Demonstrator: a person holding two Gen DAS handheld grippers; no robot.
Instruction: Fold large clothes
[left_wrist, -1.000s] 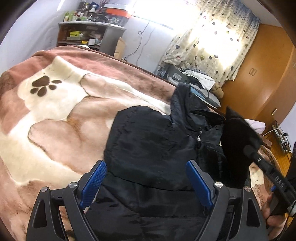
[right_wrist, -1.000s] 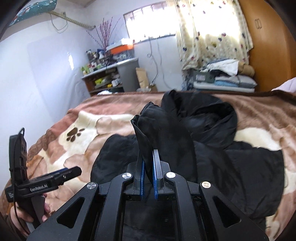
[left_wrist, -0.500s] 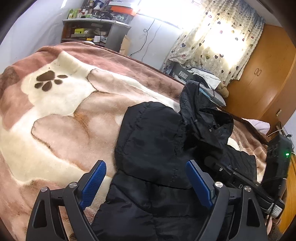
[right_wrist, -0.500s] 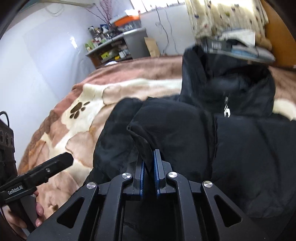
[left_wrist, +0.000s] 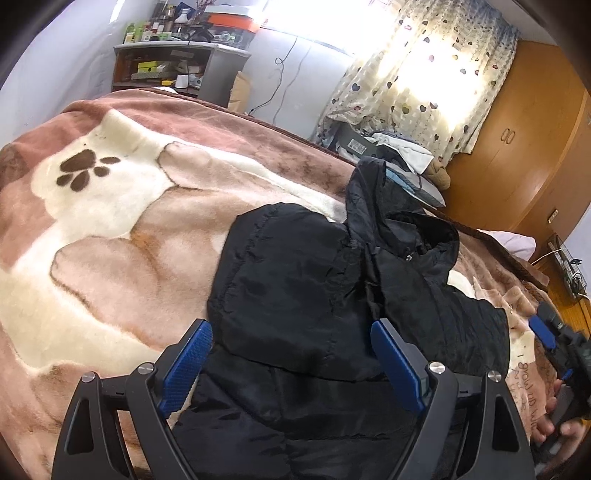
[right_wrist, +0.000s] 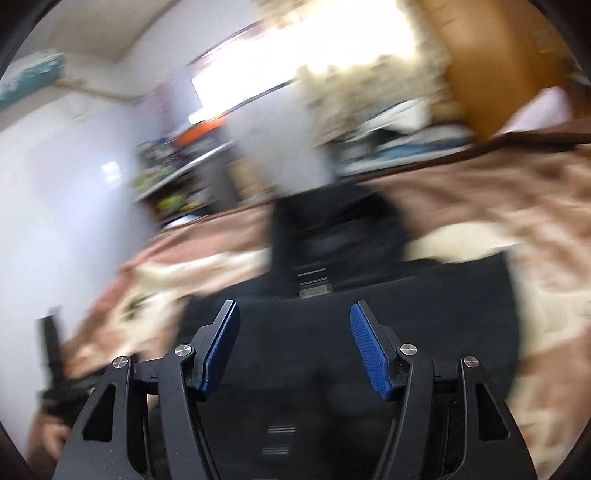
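A black hooded puffer jacket (left_wrist: 332, 295) lies on the bed, one sleeve folded across its chest and the hood (left_wrist: 373, 195) standing up at the far end. My left gripper (left_wrist: 291, 362) hovers open over the jacket's lower part, nothing between its blue pads. The right wrist view is badly blurred by motion. There my right gripper (right_wrist: 293, 345) has its jaws opening, with no cloth between them, above the jacket (right_wrist: 351, 295). In the left wrist view the right gripper (left_wrist: 554, 343) and the hand holding it show at the right edge.
A brown and cream plush blanket (left_wrist: 110, 229) with a paw print covers the bed. Beyond it stand a cluttered shelf (left_wrist: 177, 62), a pile of clothes (left_wrist: 399, 147) under a heart-patterned curtain, and a wooden wardrobe (left_wrist: 517, 147) at the right.
My right gripper let go of the sleeve it carried across the jacket, opened, and swept back to the right. The sleeve now lies flat on the chest. The left gripper stayed put.
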